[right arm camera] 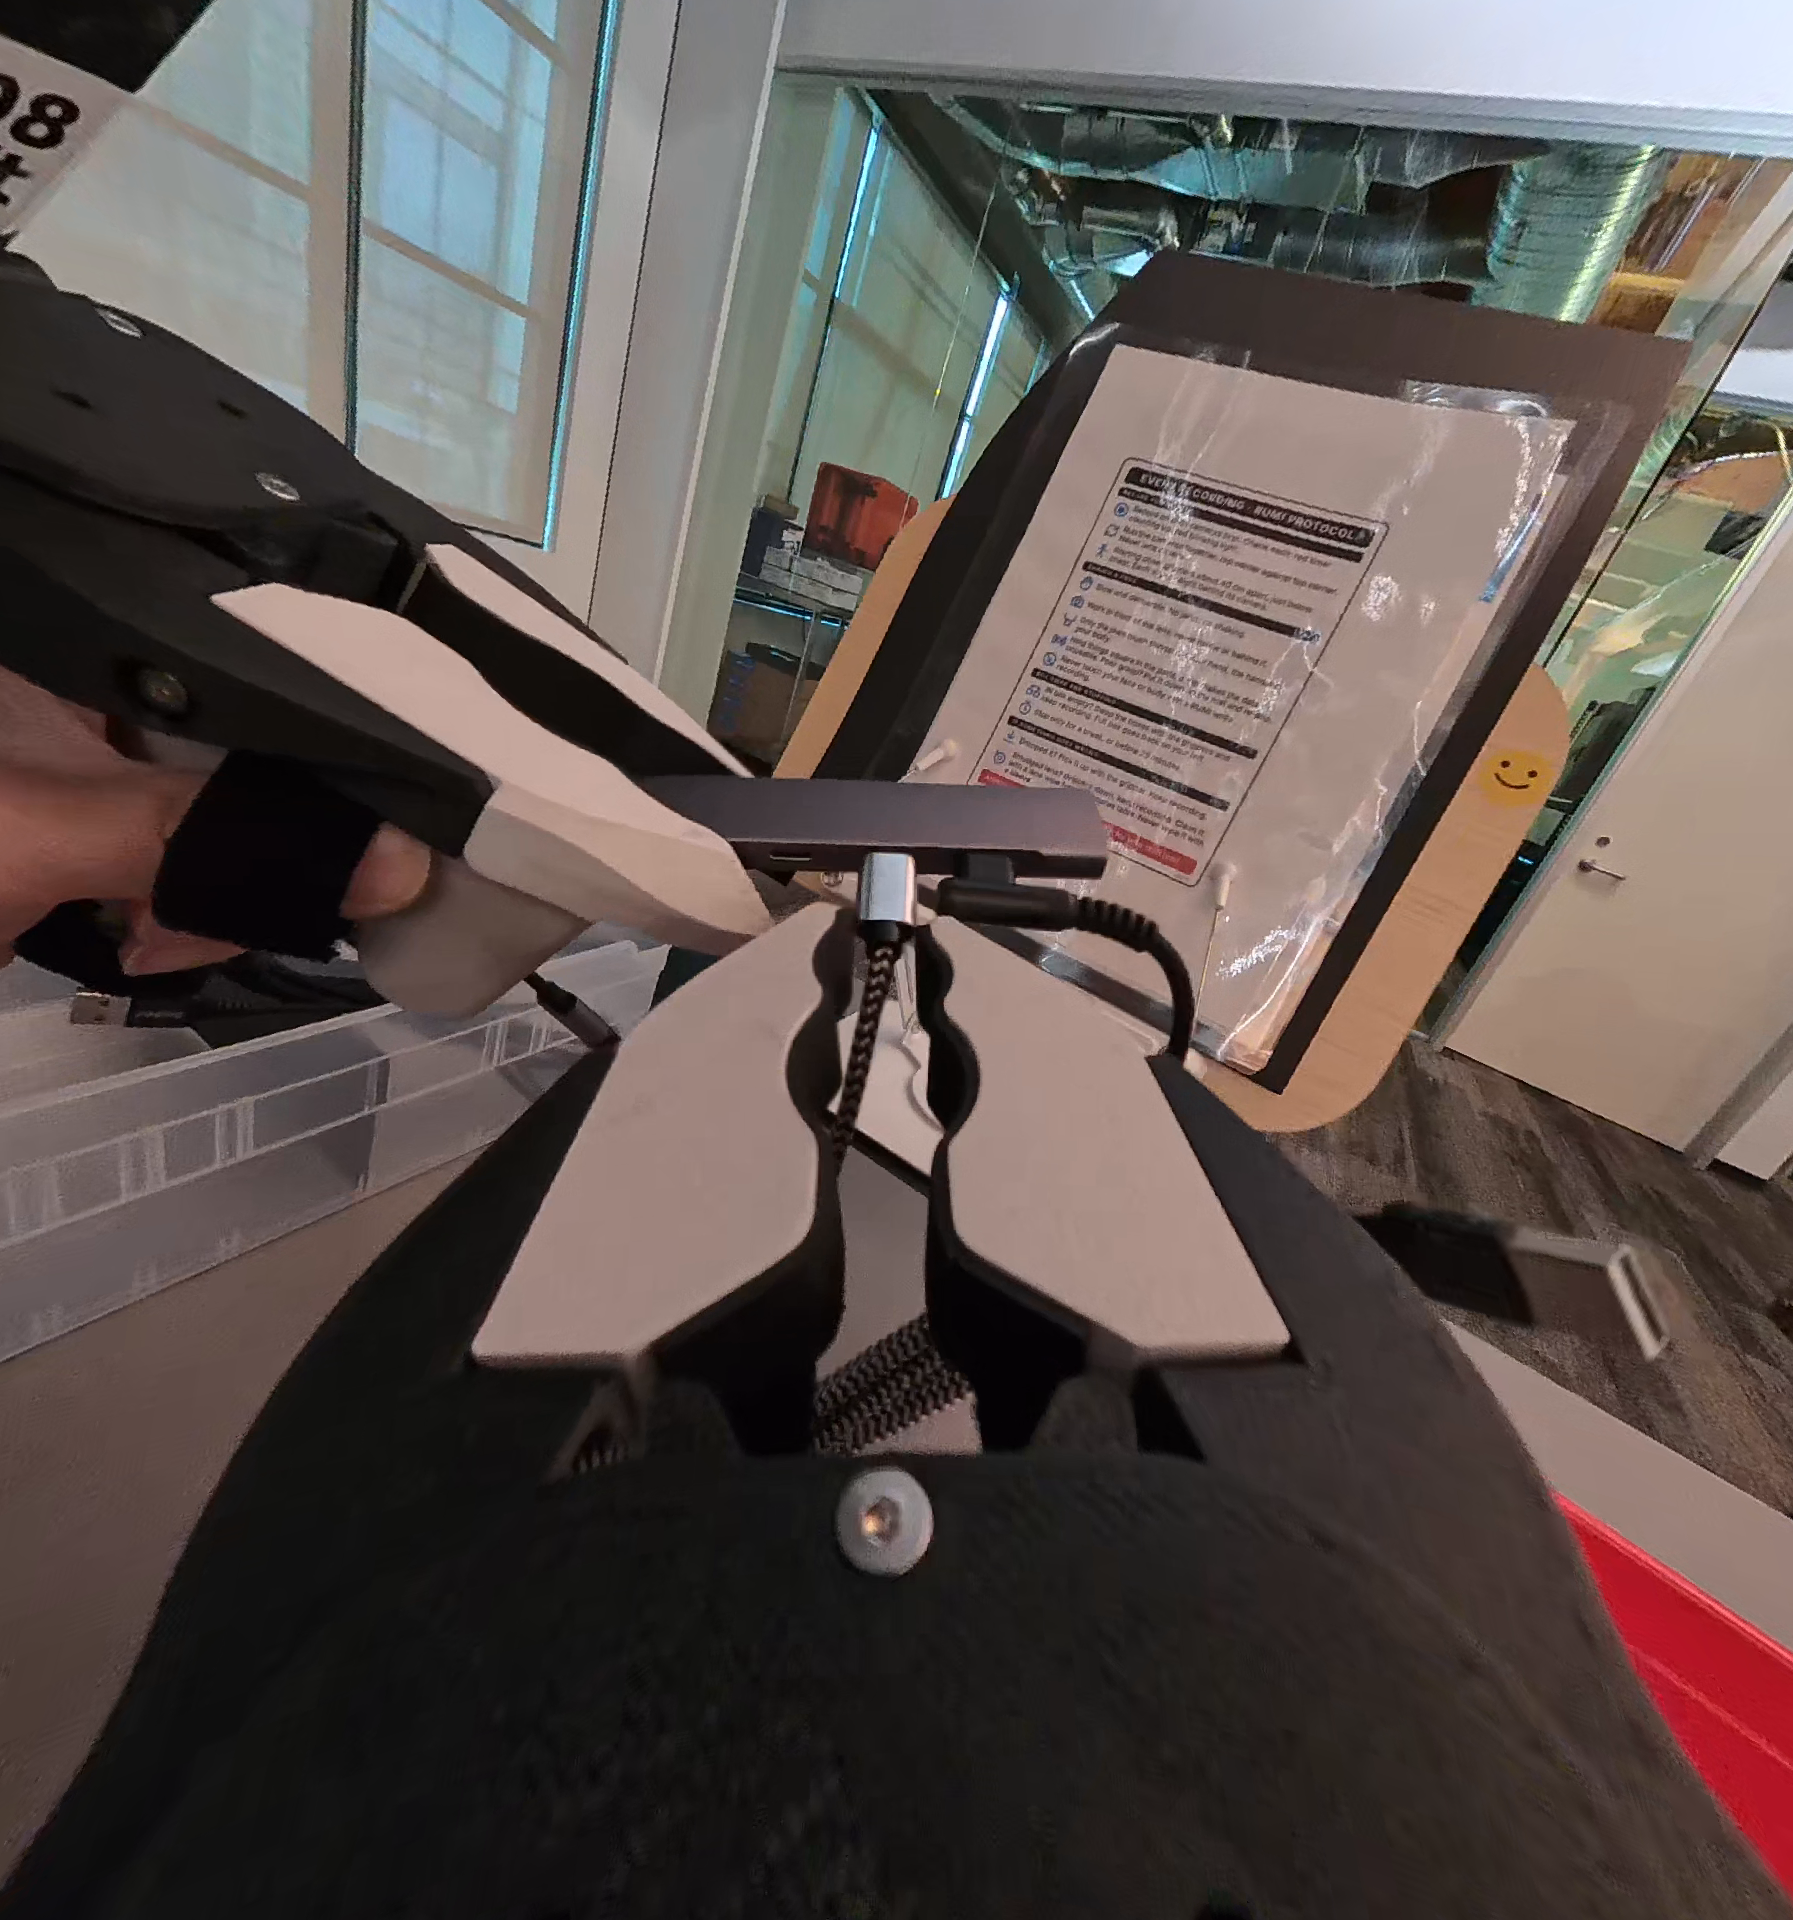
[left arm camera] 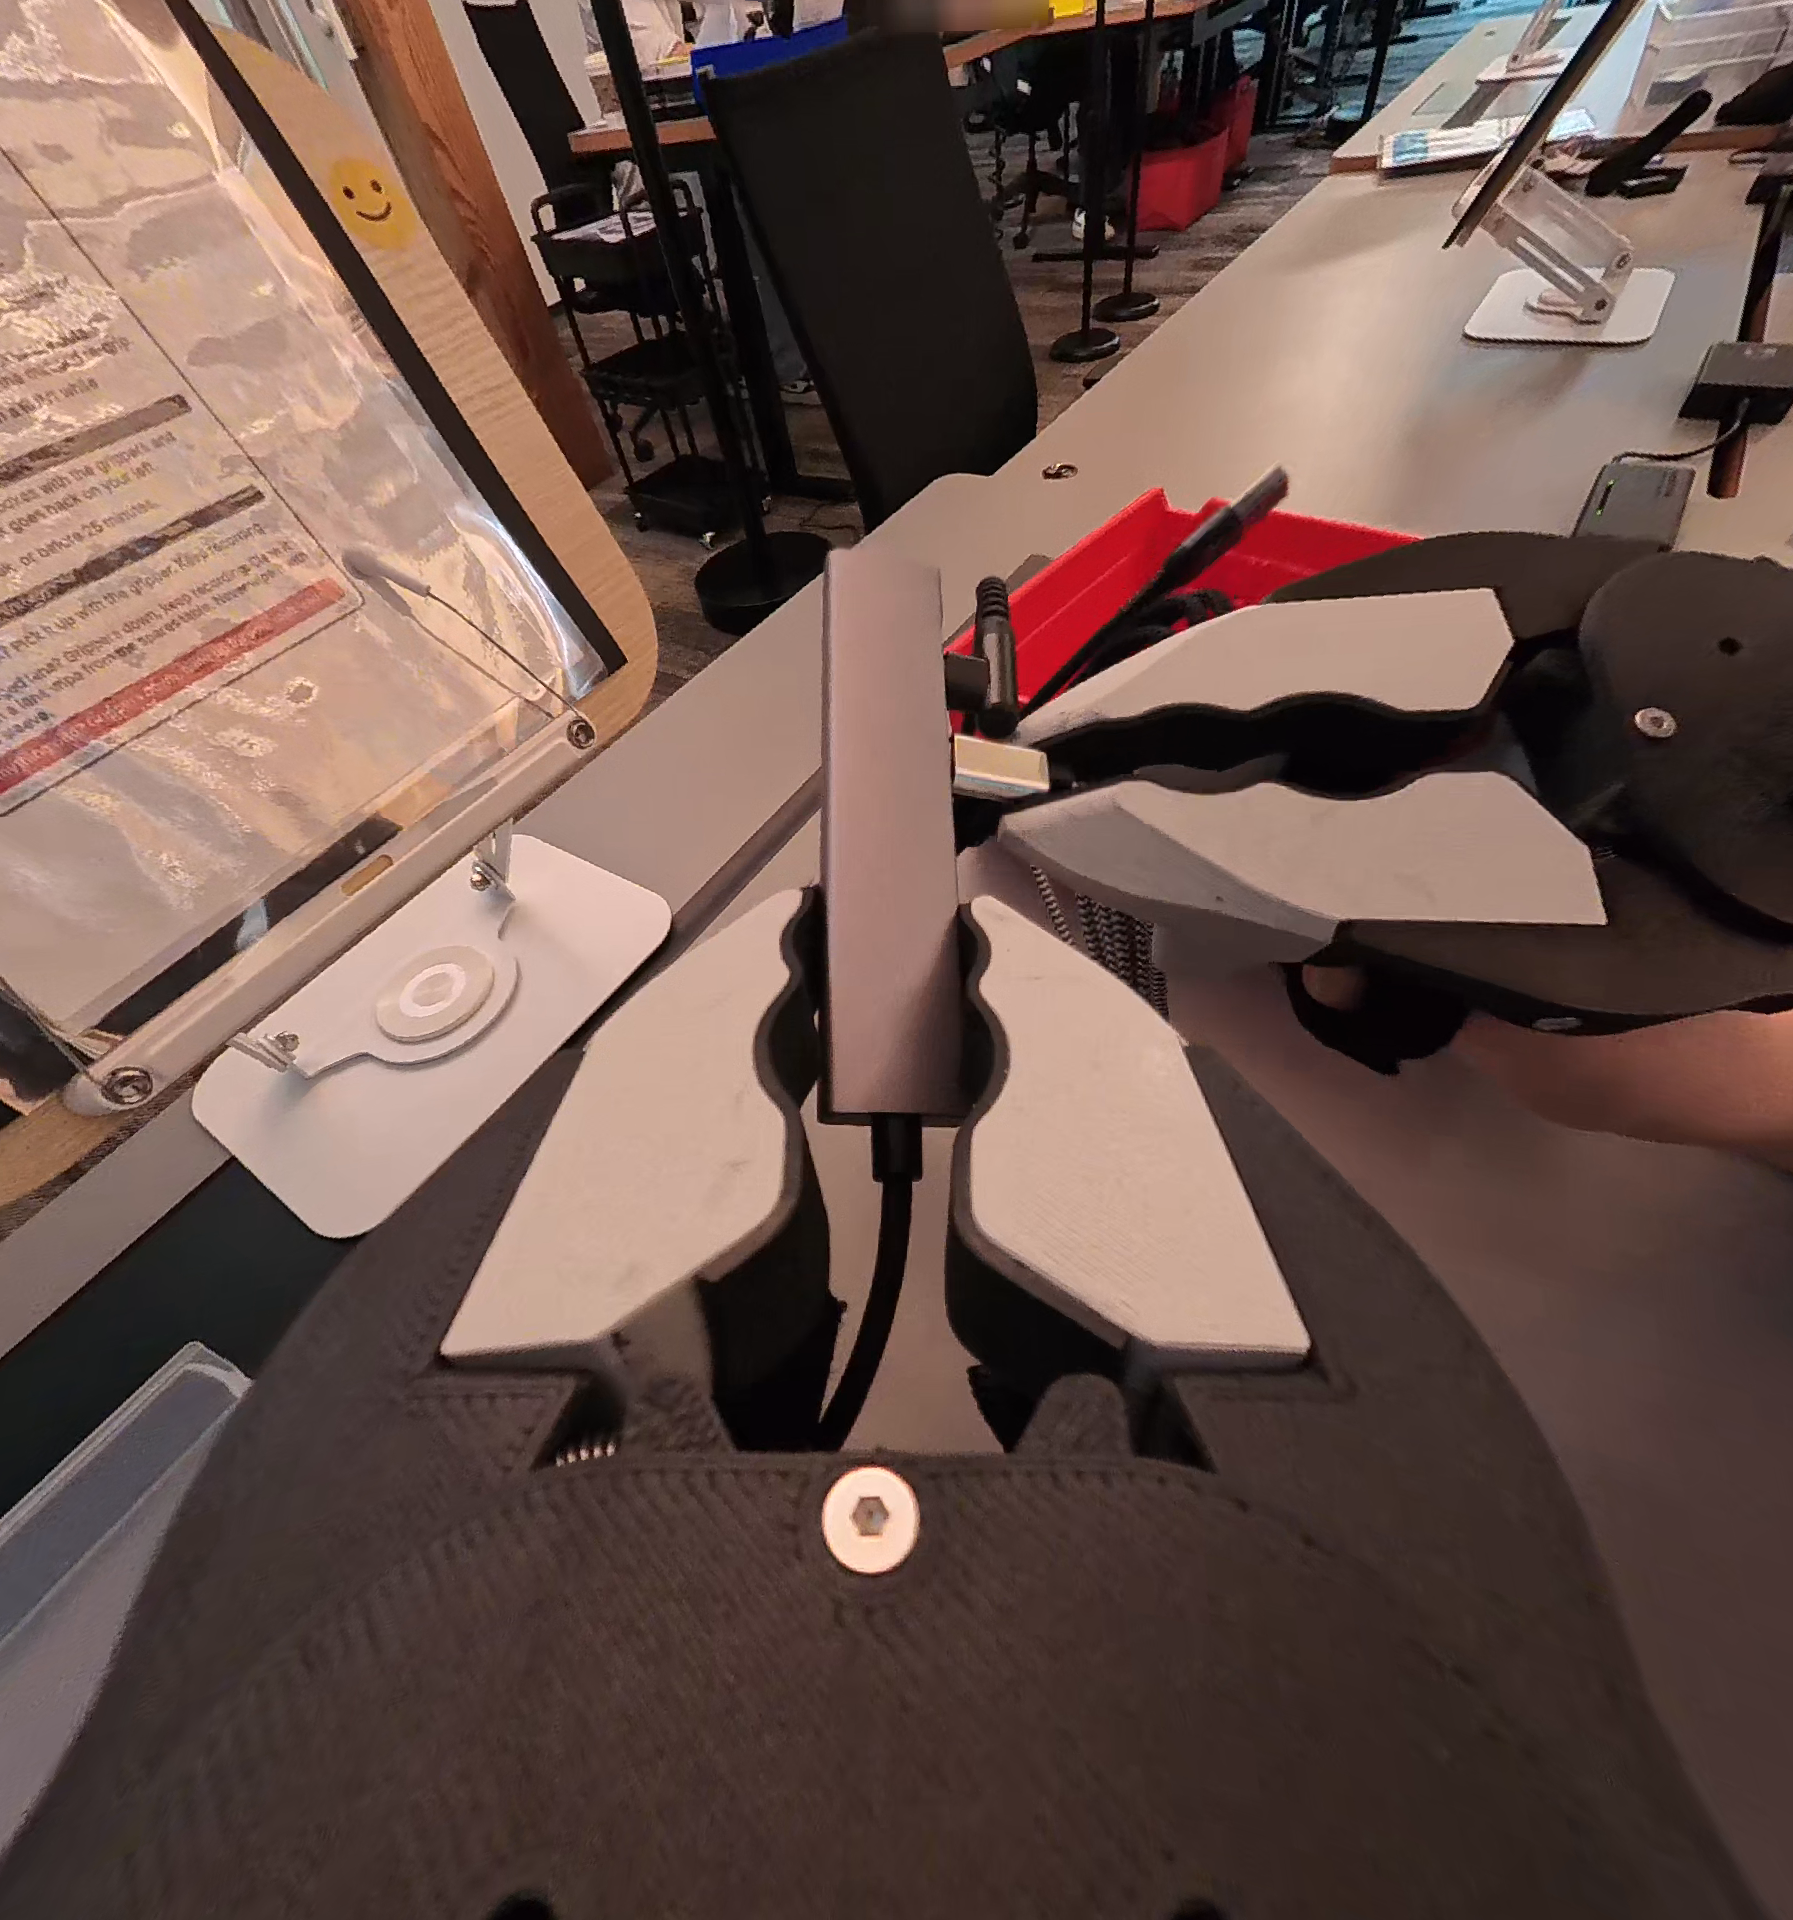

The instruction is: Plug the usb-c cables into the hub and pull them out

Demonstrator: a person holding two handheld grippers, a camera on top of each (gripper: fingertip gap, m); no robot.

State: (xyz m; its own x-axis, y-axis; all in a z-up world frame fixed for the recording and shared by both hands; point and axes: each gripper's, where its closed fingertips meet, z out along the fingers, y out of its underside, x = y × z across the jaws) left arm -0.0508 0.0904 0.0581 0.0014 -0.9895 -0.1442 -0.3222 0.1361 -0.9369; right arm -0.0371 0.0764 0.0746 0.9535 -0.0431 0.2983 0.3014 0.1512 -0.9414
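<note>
A slim grey hub (left arm camera: 884, 831) stands between the fingers of my left gripper (left arm camera: 887, 914), which is shut on its lower half; the hub's own black lead hangs below. My right gripper (left arm camera: 1027, 774) comes in from the right, shut on a silver USB-C plug (left arm camera: 1001, 767) with a braided cable. In the right wrist view this silver plug (right arm camera: 887, 888) sits at my right gripper's (right arm camera: 879, 930) tips and meets a port on the hub's (right arm camera: 902, 821) side edge. A black angled plug (right arm camera: 996, 894) sits in the port beside it. The left gripper (right arm camera: 746, 842) holds the hub's left end.
A red bin (left arm camera: 1183, 561) holding black cables lies behind the hub. A sign in a clear stand (left arm camera: 196, 468) on a white base (left arm camera: 435, 1018) is at the left. A clear plastic box (right arm camera: 144, 1122) is beneath the left gripper. A loose USB-A plug (right arm camera: 1588, 1288) hangs at the right. My two grippers' fingertips are within a few centimetres of each other.
</note>
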